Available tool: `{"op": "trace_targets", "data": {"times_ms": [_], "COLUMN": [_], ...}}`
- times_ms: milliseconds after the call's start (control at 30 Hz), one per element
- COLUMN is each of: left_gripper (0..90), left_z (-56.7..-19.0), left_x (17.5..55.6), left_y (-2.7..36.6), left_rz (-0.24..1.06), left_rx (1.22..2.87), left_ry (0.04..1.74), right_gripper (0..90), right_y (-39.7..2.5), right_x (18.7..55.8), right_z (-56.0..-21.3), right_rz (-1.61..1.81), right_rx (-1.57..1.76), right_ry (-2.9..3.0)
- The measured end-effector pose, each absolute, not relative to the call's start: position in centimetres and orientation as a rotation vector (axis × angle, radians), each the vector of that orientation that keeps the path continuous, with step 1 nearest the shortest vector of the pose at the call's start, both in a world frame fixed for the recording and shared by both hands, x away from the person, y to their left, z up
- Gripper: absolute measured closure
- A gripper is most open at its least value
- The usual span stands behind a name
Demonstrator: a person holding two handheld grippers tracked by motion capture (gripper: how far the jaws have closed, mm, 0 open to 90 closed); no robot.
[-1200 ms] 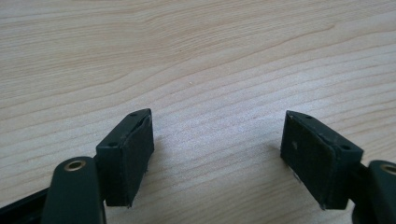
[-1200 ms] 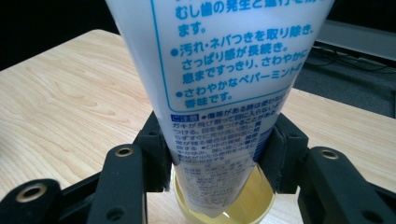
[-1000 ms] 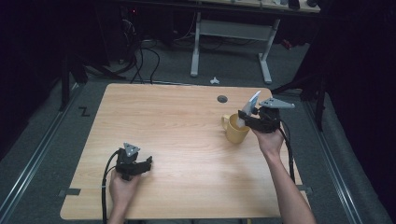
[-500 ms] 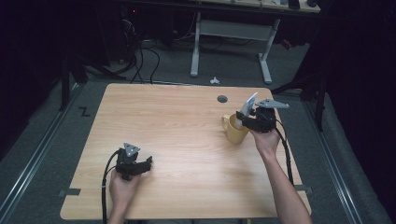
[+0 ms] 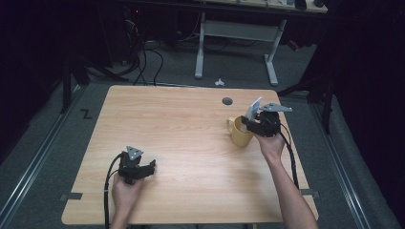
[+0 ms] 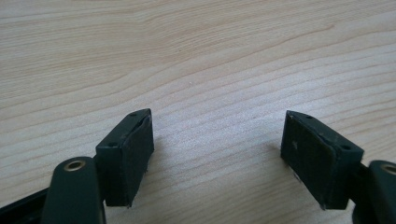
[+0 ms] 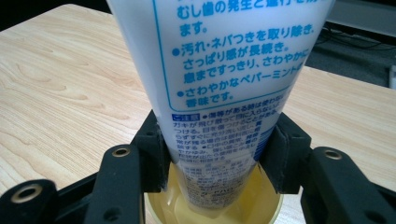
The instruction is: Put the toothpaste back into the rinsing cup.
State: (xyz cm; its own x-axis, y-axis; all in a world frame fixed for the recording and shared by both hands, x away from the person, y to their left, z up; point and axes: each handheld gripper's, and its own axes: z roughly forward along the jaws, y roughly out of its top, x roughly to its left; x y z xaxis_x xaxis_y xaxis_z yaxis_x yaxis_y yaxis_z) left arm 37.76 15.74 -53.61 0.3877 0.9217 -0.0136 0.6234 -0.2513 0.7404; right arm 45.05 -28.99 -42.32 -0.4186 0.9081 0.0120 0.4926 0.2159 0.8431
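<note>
A yellow mug (image 5: 238, 131) stands on the wooden table (image 5: 191, 124) at its right side, handle toward the left. My right gripper (image 5: 250, 125) is shut on a white toothpaste tube (image 7: 219, 60) with blue print, just above the mug (image 7: 215, 205); the tube's lower end dips inside the rim. The tube (image 5: 253, 109) leans up and back in the high view. My left gripper (image 6: 217, 154) is open with nothing between its jaws, resting low over bare wood near the front left of the table (image 5: 138, 168).
A small dark round hole (image 5: 227, 101) sits in the tabletop behind the mug. Desk legs (image 5: 272, 47) and cables (image 5: 143, 57) lie on the floor beyond the far edge. A small white object (image 5: 219, 82) lies on the floor there.
My right gripper with the tube has shifted slightly left toward the mug, bringing the tube's end into it. The left gripper has stayed put.
</note>
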Motion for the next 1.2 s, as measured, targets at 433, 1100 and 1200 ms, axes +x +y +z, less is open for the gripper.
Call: {"op": "trace_targets", "data": {"times_ms": [433,1100,1200], "left_gripper": [25.9,25.9,25.9], "left_z": [-53.6,-53.6,-53.6], "left_x": [37.8,37.8,37.8], "left_y": [15.7,15.7,15.7], "left_rz": [0.570,0.569,0.569], "left_rx": [1.977,1.978,1.978], "left_ry": [1.322,1.322,1.322], "right_gripper": [49.4,48.8,48.7], "right_y": [-28.8,-28.8,-28.8], "right_x": [45.3,46.0,46.1], "right_z": [-43.1,-44.6,-44.9], "right_rz": [1.086,1.042,1.034], "right_rx": [1.306,1.349,1.358], "right_ry": [2.019,2.042,2.042]}}
